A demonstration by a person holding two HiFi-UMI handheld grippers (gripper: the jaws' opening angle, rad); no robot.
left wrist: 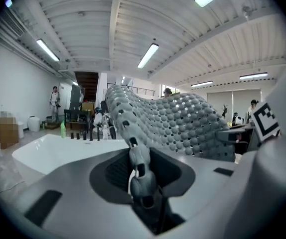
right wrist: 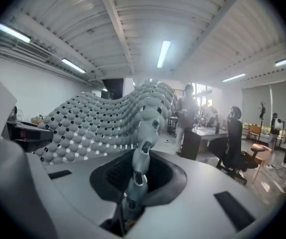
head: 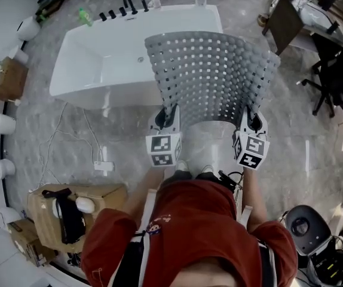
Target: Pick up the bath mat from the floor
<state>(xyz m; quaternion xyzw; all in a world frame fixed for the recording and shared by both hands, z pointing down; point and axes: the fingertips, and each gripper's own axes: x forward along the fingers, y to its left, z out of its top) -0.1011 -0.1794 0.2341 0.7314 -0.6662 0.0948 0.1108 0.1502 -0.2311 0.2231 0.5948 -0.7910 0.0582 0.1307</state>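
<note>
The grey bath mat (head: 210,76), dotted with holes and bumps, was up in the air in front of the person, stretched between the two grippers and arching away from them, so that in the head view it covered one end of the white bathtub (head: 100,58). The left gripper (head: 170,113) was pinched narrowly on the mat's near left corner, and the right gripper (head: 252,117) was clamped the same way on the near right corner. Around them lay marbled floor (head: 58,124), with a cardboard box (head: 46,211) at the lower left and an office chair (head: 333,76) at the right.
</note>
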